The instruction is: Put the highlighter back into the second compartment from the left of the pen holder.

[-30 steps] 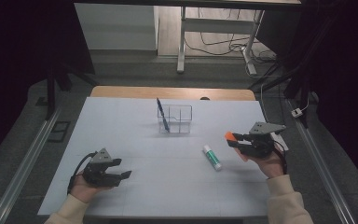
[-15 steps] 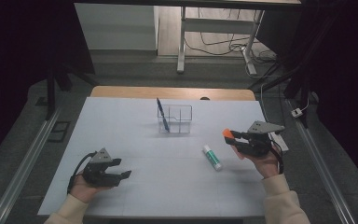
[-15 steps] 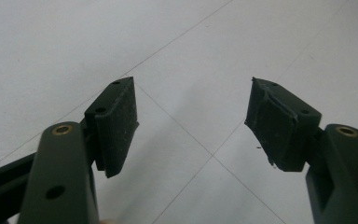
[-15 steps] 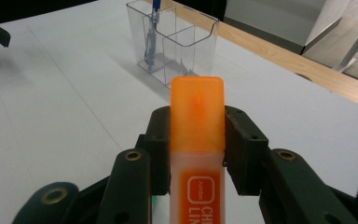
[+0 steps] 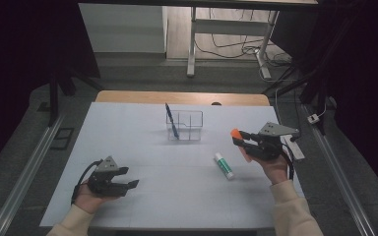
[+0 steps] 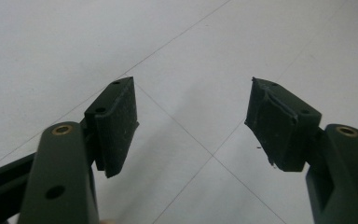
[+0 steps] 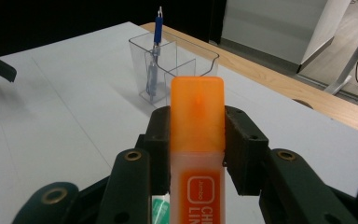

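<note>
My right gripper (image 5: 239,140) hovers over the right side of the white table (image 5: 128,142), shut on an orange highlighter (image 5: 235,132). In the right gripper view the pads clamp the highlighter (image 7: 197,116) just below its cap, which points toward a clear divided holder (image 7: 177,60). That holder (image 5: 185,125) stands mid-table at the back with a blue pen (image 5: 171,123) upright in its left compartment. A white glue stick with a green cap (image 5: 223,165) lies below the right gripper. My left gripper (image 5: 131,177) rests at the front left, open, with bare table between its pads (image 6: 116,123).
A white oblong object (image 5: 293,146) lies by the table's right edge behind my right hand. A wooden strip (image 5: 177,97) borders the far edge. Metal rails (image 5: 29,167) run along the floor on both sides. White desk legs and cables (image 5: 236,44) stand beyond.
My right gripper has drifted slightly left and up in the high view, carrying the orange highlighter toward the holder. The left gripper has stayed put.
</note>
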A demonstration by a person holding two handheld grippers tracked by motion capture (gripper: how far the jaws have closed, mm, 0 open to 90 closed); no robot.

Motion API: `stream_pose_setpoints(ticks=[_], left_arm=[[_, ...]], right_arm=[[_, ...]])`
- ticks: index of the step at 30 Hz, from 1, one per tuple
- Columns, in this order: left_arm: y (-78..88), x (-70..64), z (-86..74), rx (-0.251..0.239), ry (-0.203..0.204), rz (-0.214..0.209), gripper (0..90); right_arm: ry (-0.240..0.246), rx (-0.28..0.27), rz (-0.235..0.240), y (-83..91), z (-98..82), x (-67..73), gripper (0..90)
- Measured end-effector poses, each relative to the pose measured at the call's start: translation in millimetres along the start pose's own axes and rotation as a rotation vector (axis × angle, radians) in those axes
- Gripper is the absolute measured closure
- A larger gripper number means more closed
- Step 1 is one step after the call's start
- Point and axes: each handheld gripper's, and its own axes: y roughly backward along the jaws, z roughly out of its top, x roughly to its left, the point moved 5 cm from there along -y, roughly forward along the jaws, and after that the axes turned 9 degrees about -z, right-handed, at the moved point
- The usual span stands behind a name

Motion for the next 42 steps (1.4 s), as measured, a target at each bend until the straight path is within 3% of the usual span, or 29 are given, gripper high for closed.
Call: stream_pose_setpoints(ticks=[21, 42], left_arm=[[1.4, -0.4, 1.8, -0.016, 0.007, -0.007, 33.0], [0.6, 0.2, 1.2, -0.01, 0.006, -0.009, 32.8]], right_arm=[[-0.046, -0.077, 0.031, -23.2, 26.0, 8.1, 64.3], [-0.078, -0.1, 0.048, -45.0, 43.7, 12.7, 64.3]])
